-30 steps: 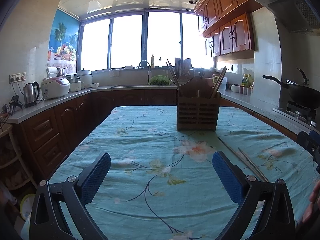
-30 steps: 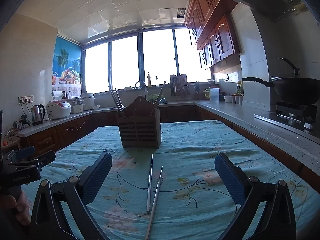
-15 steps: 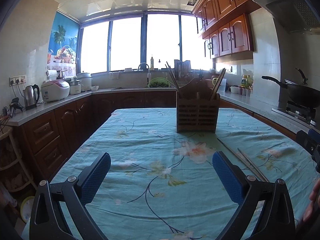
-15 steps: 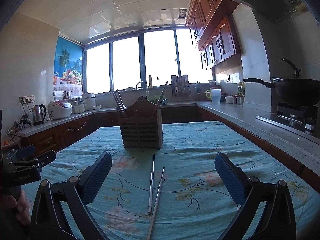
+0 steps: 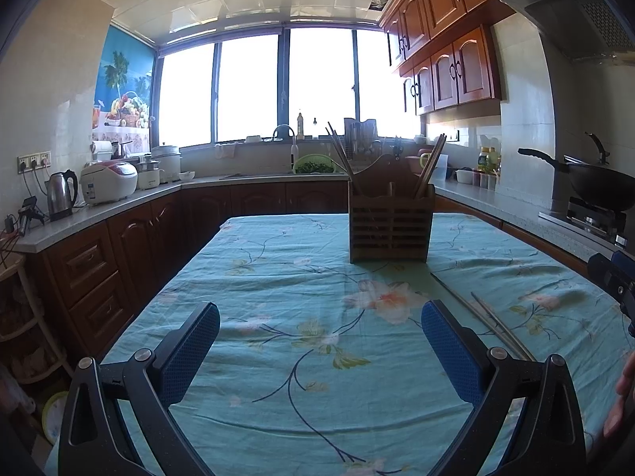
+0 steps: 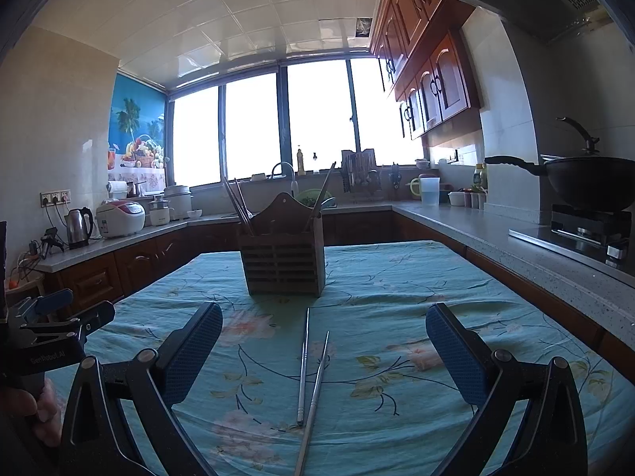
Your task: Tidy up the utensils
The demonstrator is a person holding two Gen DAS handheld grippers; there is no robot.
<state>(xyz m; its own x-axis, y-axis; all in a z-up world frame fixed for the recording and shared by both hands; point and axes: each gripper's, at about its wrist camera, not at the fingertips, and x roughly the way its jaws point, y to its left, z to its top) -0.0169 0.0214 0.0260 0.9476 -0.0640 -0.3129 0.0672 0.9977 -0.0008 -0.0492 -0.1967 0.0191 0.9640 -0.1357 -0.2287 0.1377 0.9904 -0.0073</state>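
A wooden slatted utensil holder (image 5: 391, 227) stands upright mid-table with several chopsticks in it; it also shows in the right wrist view (image 6: 283, 261). Two metal chopsticks (image 6: 311, 377) lie side by side on the cloth in front of the holder, between my right gripper's fingers. In the left wrist view the chopsticks (image 5: 482, 315) lie to the right of my left gripper. My left gripper (image 5: 319, 341) is open and empty above the cloth. My right gripper (image 6: 323, 347) is open and empty, just short of the chopsticks.
The table carries a teal floral cloth (image 5: 297, 297). Counters run along the left, back and right, with a kettle (image 5: 61, 194), a rice cooker (image 5: 108, 180) and a wok on the stove (image 6: 587, 180). My other hand-held gripper (image 6: 47, 329) shows at the left edge.
Both views have tilted slightly downward and drawn a little closer; the holder sits lower in each view. Both grippers stay open and empty. The chopsticks have not moved.
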